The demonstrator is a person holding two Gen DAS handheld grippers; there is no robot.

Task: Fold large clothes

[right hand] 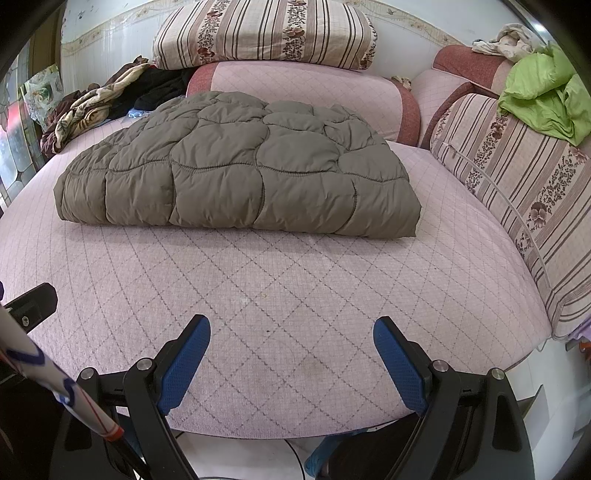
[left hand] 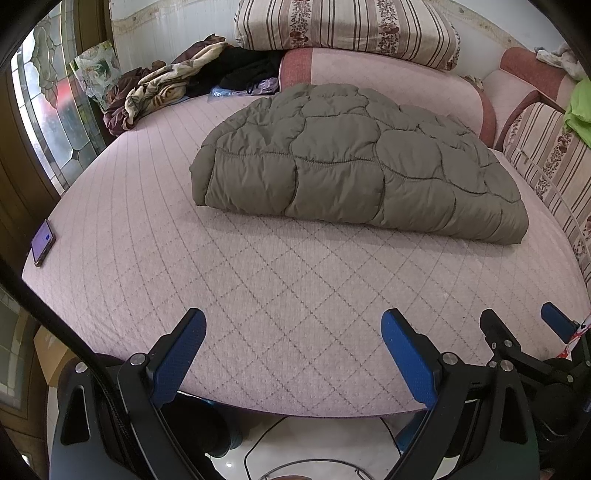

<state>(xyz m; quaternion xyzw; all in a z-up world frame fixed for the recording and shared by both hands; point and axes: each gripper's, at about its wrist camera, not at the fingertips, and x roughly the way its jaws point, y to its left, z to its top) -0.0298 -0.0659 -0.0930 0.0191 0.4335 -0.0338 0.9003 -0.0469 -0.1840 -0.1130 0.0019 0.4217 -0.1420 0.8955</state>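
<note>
Hovering level at the bed edge, both grippers, jaws spread wide, empty, short of the folded jacket.

Soft even daylight, sharp focus, strong fisheye bending, dark vignetted corners

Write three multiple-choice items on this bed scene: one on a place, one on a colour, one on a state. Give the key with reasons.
1. Where does the phone lie?
A. on the quilted jacket
B. at the left edge of the mattress
C. on the striped pillow

2. What colour is the quilted jacket?
A. olive-grey
B. bright green
C. maroon

3. How do the left gripper and right gripper stand?
A. both shut on cloth
B. one open, one shut
C. both open and empty

Key: B, it sits by the mattress's left rim; A, its puffy panels are olive-grey; C, bare mattress shows between each pair of blue pads.
</note>
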